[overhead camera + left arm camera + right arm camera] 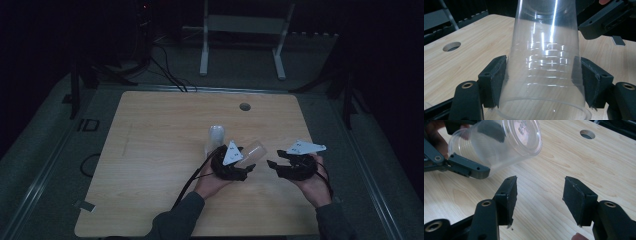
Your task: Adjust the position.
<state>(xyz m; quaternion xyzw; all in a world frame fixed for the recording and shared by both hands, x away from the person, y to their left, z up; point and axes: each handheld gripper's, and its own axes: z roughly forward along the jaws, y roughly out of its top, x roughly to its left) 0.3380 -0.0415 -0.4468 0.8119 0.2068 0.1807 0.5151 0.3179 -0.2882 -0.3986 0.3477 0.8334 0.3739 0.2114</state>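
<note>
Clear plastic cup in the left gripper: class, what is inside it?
The clear plastic cup looks empty; the left gripper jaws and the table show through its walls. Nothing seems hidden inside.

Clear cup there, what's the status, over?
Left claw shut on clear cup, tilted above table. Right claw open, empty. Second cup stands behind.

clear cup (544,65) – base cut off at top edge; rim cropped below

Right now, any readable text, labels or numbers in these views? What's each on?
"ID": pale letters on the floor left of the table.
Embossed print on the clear cup's base, held in the left tongs: too blurred to read.
Nothing else legible.
</note>
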